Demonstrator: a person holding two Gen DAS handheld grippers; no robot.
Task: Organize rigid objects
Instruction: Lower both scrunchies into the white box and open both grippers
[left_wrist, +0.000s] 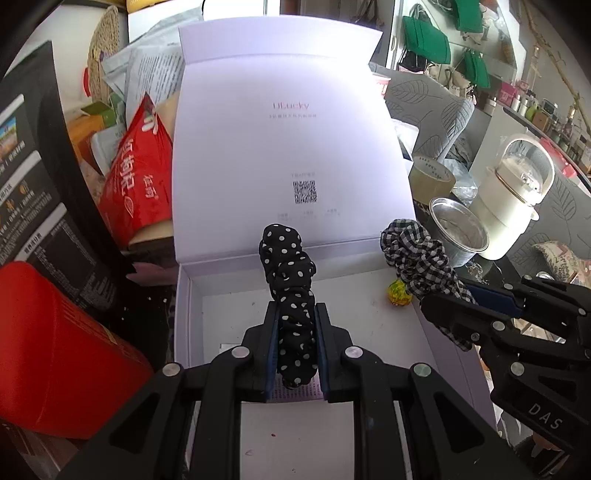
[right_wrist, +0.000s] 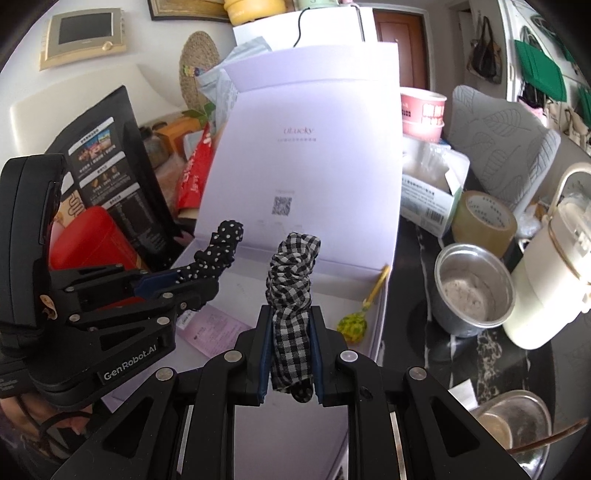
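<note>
My left gripper (left_wrist: 295, 314) is shut on a black polka-dot scrunchie (left_wrist: 290, 280) and holds it over the open white box (left_wrist: 184, 314). My right gripper (right_wrist: 290, 314) is shut on a black-and-white checked scrunchie (right_wrist: 291, 280), also above the box (right_wrist: 380, 332). Each gripper shows in the other's view: the right one (left_wrist: 443, 306) with the checked scrunchie (left_wrist: 417, 254), the left one (right_wrist: 192, 277) with the dotted scrunchie (right_wrist: 221, 247). A yellow-green wrapped lollipop (right_wrist: 352, 326) lies in the box's right corner; it also shows in the left wrist view (left_wrist: 399, 291). The box lid (left_wrist: 288, 147) stands upright behind.
A red bag (left_wrist: 136, 184), a black carton (left_wrist: 37, 184) and a red tin (left_wrist: 55, 350) crowd the left. A steel cup (right_wrist: 472, 291), tape roll (right_wrist: 484, 221), white electric pot (right_wrist: 554, 288) and pink tubs (right_wrist: 423, 110) stand on the right. A pink leaflet (right_wrist: 214, 328) lies in the box.
</note>
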